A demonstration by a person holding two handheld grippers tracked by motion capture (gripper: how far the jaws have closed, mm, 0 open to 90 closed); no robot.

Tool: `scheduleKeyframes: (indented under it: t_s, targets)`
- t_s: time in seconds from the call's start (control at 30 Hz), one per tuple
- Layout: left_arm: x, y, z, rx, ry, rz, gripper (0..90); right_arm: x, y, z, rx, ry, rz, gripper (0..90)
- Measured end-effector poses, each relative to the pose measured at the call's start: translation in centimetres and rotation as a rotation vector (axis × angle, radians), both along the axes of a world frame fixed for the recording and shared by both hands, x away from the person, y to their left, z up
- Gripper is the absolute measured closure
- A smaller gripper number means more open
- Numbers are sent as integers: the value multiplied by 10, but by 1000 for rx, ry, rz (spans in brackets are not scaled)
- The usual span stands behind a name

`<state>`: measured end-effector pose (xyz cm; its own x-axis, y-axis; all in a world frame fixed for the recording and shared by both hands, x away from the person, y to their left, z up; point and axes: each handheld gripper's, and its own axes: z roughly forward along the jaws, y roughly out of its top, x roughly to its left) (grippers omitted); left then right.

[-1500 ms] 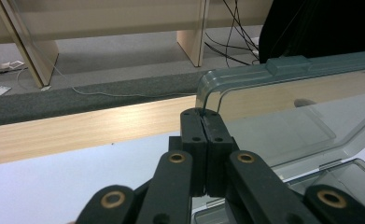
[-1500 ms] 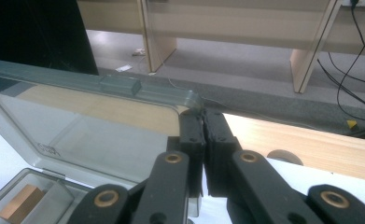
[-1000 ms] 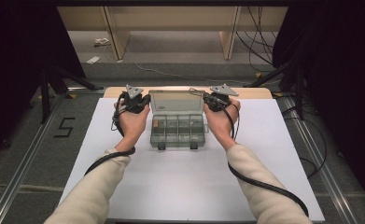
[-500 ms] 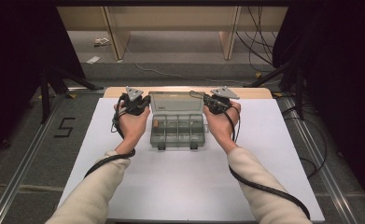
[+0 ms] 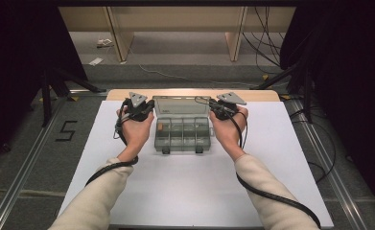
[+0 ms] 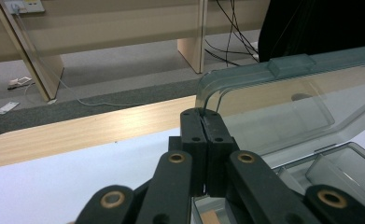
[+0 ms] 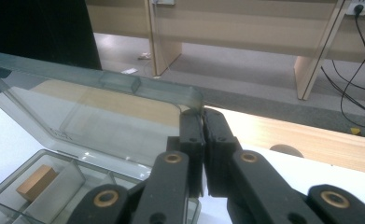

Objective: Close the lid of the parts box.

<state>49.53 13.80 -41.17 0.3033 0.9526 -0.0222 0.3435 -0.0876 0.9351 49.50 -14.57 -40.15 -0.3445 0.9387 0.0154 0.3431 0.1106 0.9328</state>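
- Clear plastic organiser box point(image 5: 182, 132) sits mid-counter point(image 5: 185, 191) in the high view, long axis across; left tongs point(image 5: 149, 106) and right tongs point(image 5: 213, 107) flank its raised lid point(image 5: 181, 103).
- Left gripper view: tongs point(image 6: 202, 122) clamped shut on lid's point(image 6: 283, 100) corner edge.
- Right gripper view: tongs point(image 7: 202, 122) pinch the opposite lid point(image 7: 101, 116) corner; wooden block point(image 7: 36, 182) in a compartment.

Clear compartment box point(image 5: 182, 134), lid point(image 5: 181, 105) raised upright
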Motion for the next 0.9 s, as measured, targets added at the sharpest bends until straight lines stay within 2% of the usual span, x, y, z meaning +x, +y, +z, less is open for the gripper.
scheduleKeyframes:
  t_s: [0.9]
  targets:
    - [-14, 2, -7, 28, -32, -23, 886, -15, -3, -6, -3, -15, 21, 880]
